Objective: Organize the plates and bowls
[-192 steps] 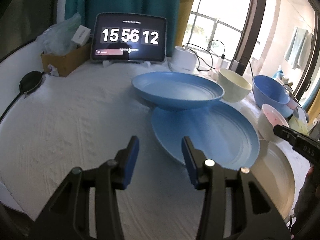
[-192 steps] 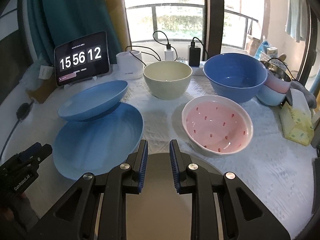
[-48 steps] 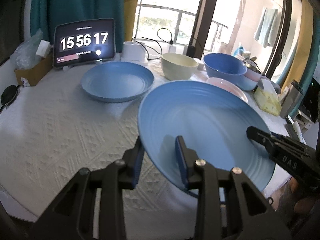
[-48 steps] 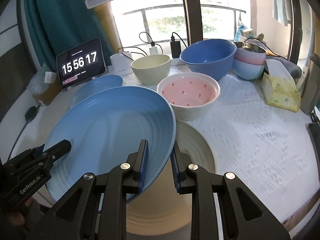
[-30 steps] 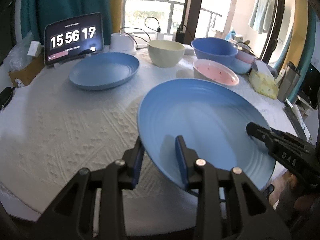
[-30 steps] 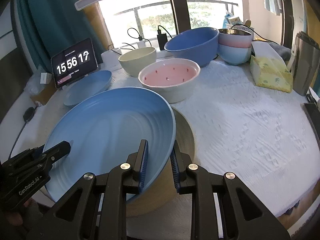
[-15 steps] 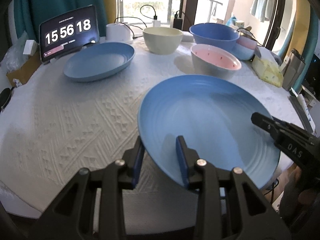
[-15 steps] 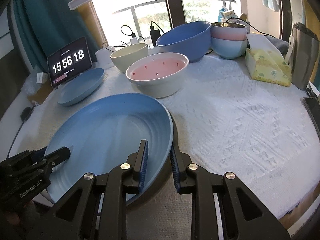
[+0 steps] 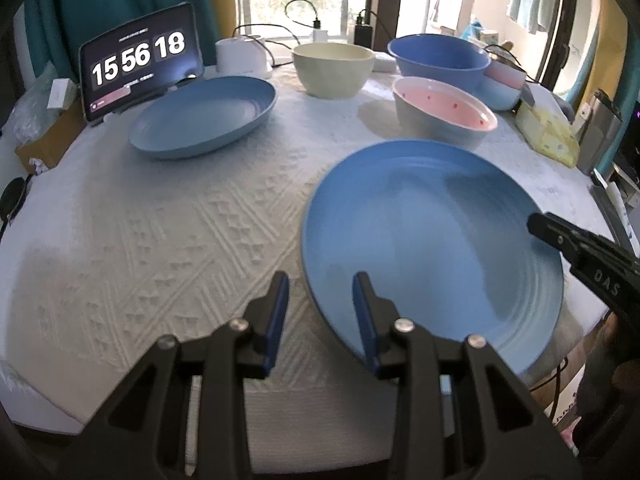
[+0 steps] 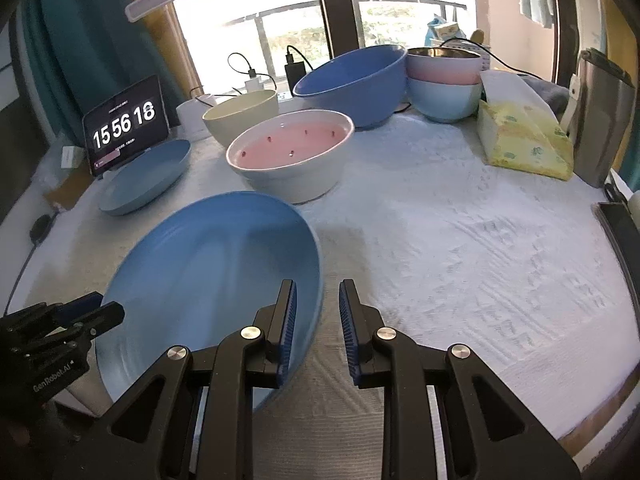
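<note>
Just let go of the large blue plate (image 9: 432, 240), both hand-held grippers, left (image 9: 320, 312) and right (image 10: 316, 320), now spread; stacking step done.

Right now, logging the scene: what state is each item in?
large blue plate, empty, rim between both grippers' fingers
left gripper, straddling rim, grip unclear
right gripper, straddling rim, grip unclear
small blue plate, flat, empty
pink bowl, upright, empty
tablet, on, showing 15 56 18

The big blue plate (image 9: 432, 240) lies flat at my near table edge. Behind it: pink-lined bowl (image 9: 444, 110), cream bowl (image 9: 332, 68), large blue bowl (image 9: 438, 62), and a smaller blue plate (image 9: 204, 116) far left.
</note>
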The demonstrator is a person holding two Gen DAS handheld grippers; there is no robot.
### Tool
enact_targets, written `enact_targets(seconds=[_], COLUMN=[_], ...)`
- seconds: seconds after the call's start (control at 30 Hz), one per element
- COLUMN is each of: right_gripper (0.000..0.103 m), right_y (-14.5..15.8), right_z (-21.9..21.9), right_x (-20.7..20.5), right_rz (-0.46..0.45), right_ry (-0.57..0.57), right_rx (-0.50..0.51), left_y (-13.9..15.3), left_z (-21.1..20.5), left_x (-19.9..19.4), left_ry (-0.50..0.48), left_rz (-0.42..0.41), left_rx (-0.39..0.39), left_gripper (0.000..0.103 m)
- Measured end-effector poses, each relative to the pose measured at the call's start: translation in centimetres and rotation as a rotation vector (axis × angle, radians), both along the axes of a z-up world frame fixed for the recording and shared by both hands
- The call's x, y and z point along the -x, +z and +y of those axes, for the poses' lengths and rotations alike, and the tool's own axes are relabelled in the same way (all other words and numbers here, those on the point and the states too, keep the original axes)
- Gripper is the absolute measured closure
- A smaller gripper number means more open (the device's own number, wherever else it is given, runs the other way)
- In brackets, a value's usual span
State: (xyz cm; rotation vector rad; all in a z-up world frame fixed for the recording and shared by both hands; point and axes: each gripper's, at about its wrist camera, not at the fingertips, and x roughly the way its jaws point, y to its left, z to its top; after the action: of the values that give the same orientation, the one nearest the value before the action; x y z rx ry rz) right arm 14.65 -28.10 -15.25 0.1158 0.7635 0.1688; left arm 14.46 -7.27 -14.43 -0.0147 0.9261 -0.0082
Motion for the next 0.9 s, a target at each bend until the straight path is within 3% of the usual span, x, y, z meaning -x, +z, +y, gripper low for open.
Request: enact_targets(seconds=[0.57, 0.9], right_gripper=[0.078, 0.067], right_y=[-1.2, -0.5], right_z=[1.9, 2.4], right_x=[-0.6, -0.7], right_rz=[0.033, 0.021], right_ry=[0.063, 0.016], right_rx=[0.009, 0.023], left_y=[-0.7, -0.2], left_z=[0.8, 1.9], left_x=[-0.9, -1.2], left_ry=[0.036, 0.057], left_rz=[0.019, 0.002], left_rx=[0.002, 0.012], left_gripper=[0.068, 0.068])
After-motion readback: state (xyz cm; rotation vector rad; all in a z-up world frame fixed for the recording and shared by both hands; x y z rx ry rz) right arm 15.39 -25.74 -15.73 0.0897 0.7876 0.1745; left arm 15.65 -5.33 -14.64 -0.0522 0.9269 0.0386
